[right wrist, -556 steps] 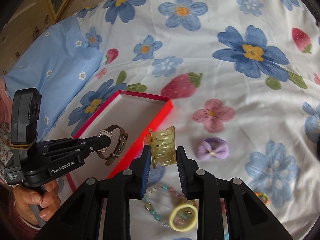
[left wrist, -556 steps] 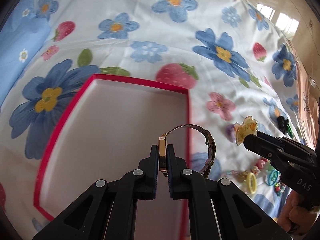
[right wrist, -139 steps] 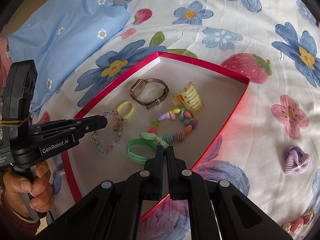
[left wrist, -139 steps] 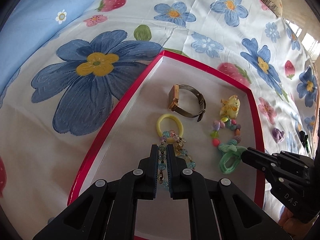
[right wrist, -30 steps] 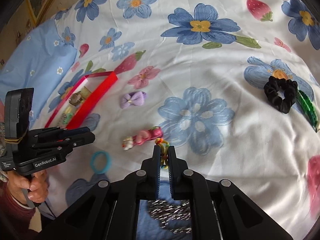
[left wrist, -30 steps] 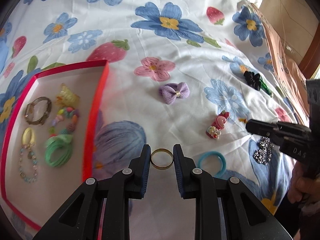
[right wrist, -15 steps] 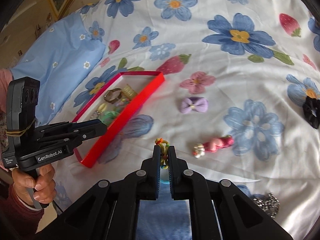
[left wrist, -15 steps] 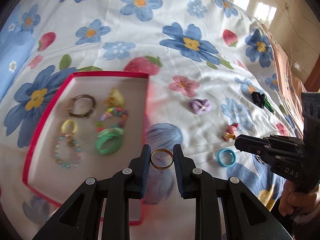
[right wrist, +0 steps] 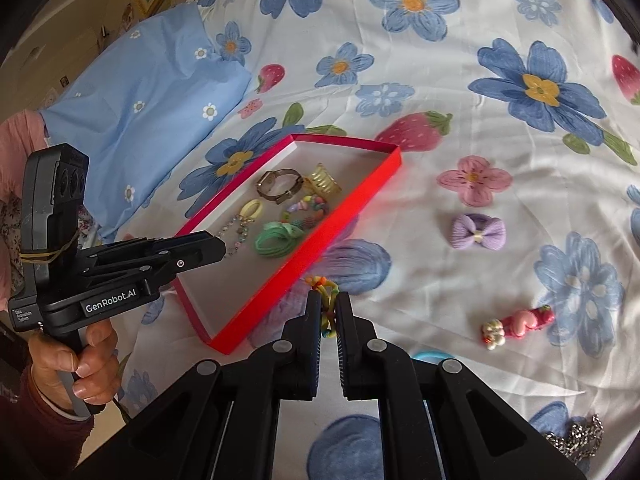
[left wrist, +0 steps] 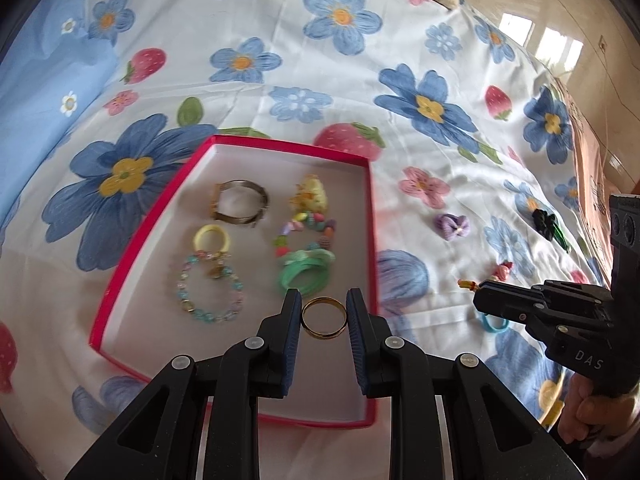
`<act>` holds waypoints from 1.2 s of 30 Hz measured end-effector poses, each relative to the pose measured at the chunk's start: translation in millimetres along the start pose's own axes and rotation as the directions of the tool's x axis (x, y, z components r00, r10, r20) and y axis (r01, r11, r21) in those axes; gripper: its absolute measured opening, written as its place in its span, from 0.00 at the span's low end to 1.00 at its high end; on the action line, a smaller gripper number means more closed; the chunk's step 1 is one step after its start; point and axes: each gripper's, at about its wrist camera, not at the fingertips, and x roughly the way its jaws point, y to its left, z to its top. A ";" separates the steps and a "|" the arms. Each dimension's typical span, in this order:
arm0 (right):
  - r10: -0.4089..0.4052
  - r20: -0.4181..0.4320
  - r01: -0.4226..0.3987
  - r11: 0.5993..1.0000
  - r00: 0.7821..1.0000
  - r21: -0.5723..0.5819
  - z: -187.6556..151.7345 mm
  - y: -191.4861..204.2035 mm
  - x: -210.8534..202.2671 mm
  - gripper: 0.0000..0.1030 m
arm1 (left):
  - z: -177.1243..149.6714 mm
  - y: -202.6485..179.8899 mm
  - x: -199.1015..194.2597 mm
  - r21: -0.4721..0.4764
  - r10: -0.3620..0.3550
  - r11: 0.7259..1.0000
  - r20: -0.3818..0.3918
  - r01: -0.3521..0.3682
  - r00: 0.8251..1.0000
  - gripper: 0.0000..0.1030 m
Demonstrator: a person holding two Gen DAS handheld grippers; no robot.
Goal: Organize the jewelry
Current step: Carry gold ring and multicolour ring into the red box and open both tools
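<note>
left gripper point(left wrist: 324, 316) clamps a gold ring point(left wrist: 324, 317) across its rim, above the near right part of the red tray point(left wrist: 370, 240). judged light, rigid, slippery; hold is sound. right gripper point(right wrist: 329, 312) pinches a soft multicoloured band point(right wrist: 326, 294) just outside the tray's right wall. open tray floor lies near; clear that wall.

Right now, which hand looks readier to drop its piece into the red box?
Left. The left gripper holds the gold ring over the red box, above bare floor. The right gripper, pinching a colourful band, sits outside the box's near wall.
</note>
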 end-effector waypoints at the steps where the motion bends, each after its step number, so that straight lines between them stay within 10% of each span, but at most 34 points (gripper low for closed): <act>1: 0.005 0.000 -0.005 1.000 1.000 -0.003 1.8 2.5 1.8 0.06 | 0.0 4.0 -0.2 -0.004 0.003 1.000 0.000 -0.003 1.000 0.21; 36: -0.018 -0.163 -0.011 0.984 0.986 -0.176 31.8 61.2 117.2 0.12 | 2.2 65.9 65.0 -0.055 0.123 0.990 -0.064 -0.126 0.990 0.22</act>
